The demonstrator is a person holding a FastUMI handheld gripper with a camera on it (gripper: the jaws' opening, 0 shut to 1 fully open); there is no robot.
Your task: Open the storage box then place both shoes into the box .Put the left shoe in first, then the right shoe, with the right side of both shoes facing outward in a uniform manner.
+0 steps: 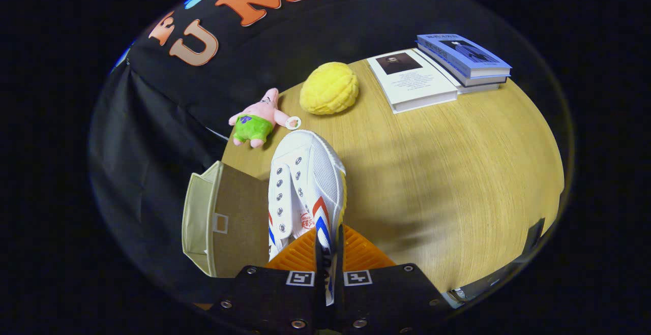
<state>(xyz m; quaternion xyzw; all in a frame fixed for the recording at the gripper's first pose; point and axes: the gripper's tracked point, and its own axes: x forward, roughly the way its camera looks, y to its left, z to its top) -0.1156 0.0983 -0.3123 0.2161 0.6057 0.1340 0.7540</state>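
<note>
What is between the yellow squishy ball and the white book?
Nothing. In the gripper view, only bare wooden table lies between the yellow ball and the white book. The gripper holds the white shoe.

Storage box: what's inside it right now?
The storage box stands left of the white shoe, which the hand-held gripper pinches by its side. Its brown flap and beige wall cover the interior, so I cannot tell whether a shoe is inside.

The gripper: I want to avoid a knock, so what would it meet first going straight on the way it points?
The gripper is shut on the white shoe. Straight ahead of the shoe's toe lie the pink plush toy and yellow cushion; depth is unclear.
</note>
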